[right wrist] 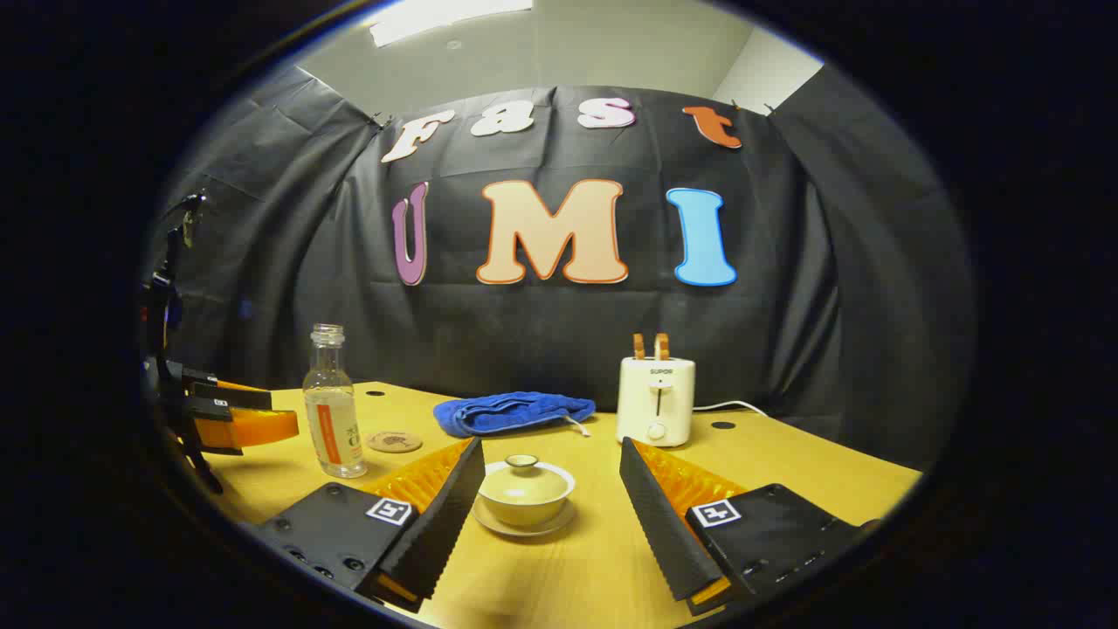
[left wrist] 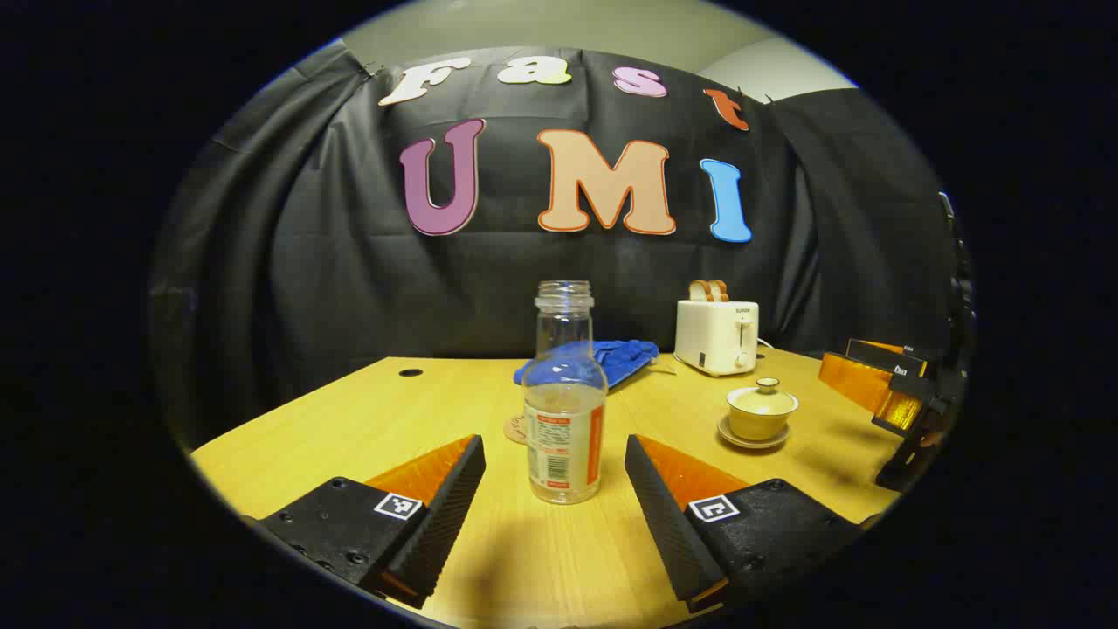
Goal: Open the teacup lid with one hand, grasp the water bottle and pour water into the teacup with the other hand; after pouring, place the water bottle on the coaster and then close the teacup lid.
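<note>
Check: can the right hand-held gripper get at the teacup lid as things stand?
Probably yes. The right hand-held gripper is open, with the lid centred just ahead of its fingers. The bottle and toaster stand off to either side.

My wooden table (right wrist: 786,472) carries the toaster (right wrist: 655,400). Left of the toaster lie a blue cloth (right wrist: 511,411), coaster (right wrist: 394,441) and water bottle (right wrist: 333,404); the lidded teacup (right wrist: 525,491) on its saucer stands in front of it.
</note>
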